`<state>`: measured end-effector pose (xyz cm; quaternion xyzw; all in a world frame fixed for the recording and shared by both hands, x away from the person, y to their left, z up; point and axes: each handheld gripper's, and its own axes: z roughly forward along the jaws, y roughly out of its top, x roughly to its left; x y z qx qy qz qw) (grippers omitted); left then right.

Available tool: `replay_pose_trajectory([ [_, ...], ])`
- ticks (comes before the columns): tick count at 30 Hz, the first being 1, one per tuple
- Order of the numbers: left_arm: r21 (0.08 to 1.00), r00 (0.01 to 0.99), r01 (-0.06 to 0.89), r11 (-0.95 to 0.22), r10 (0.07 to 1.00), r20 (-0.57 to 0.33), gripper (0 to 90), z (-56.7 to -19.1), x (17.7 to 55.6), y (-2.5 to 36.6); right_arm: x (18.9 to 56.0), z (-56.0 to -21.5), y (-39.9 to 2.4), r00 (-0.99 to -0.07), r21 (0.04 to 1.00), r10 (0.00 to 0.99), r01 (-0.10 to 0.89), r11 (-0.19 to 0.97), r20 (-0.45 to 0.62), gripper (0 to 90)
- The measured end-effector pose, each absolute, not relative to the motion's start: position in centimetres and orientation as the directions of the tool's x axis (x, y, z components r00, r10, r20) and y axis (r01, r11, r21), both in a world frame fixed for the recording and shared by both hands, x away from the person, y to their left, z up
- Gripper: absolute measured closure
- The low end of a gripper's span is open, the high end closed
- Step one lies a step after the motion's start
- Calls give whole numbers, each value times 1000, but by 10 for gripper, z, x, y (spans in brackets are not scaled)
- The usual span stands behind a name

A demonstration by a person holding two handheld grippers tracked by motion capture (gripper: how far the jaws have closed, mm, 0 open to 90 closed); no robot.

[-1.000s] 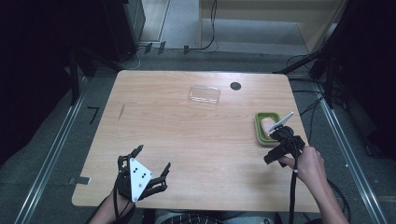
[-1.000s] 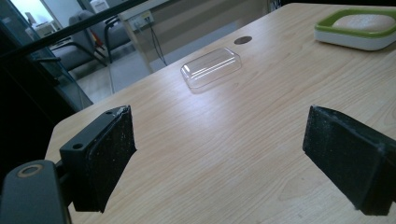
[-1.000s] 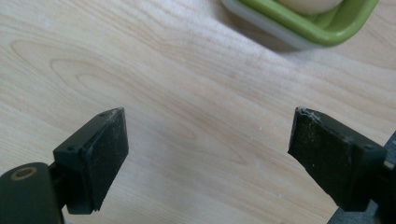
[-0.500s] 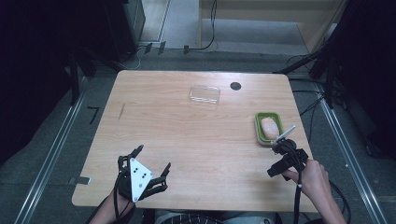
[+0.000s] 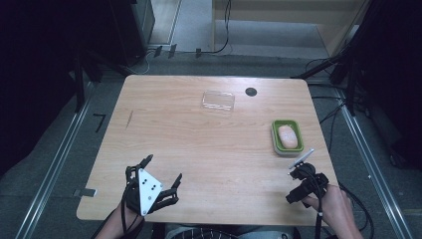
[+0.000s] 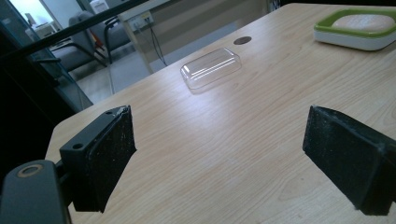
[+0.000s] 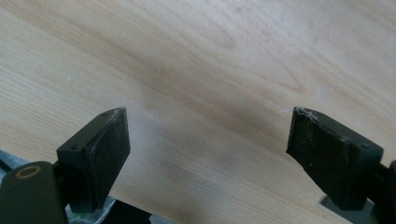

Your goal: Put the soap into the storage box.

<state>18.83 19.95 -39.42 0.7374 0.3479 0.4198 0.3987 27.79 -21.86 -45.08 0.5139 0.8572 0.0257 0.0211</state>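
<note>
A green-rimmed white dish point(image 5: 275, 138) holding a pale pink bar of soap point(image 5: 288, 136) sits at the table's right side. A clear plastic lid point(image 5: 218, 100) lies at the far middle. My left gripper point(image 5: 162, 168) rests open near the front left edge, with nothing between its jaws. In the left gripper view, the left gripper point(image 6: 229, 158) faces the lid point(image 6: 211, 67) and the dish point(image 6: 348, 41) far ahead. My right gripper point(image 5: 290, 186) hovers open near the front right corner, short of the dish. In the right gripper view, the right gripper point(image 7: 208, 154) has bare wood between its jaws.
A small black round mark point(image 5: 251, 91) sits on the wooden table point(image 5: 199, 144) right of the lid. Cables and metal rails run along the floor around the table. Chairs and a wall socket stand beyond the far edge in the left gripper view.
My right gripper has drawn back from beside the green dish toward the front right edge of the table. The left gripper has stayed in place.
</note>
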Motion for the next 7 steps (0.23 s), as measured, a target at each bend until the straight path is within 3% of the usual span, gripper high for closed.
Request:
replay_pose_trajectory([
  [7, 880, 404, 180, -440, 849, 342, 98, -394, 188, 199, 274, -452, -222, -471, 72, 882, 879, 471, -11, 135],
])
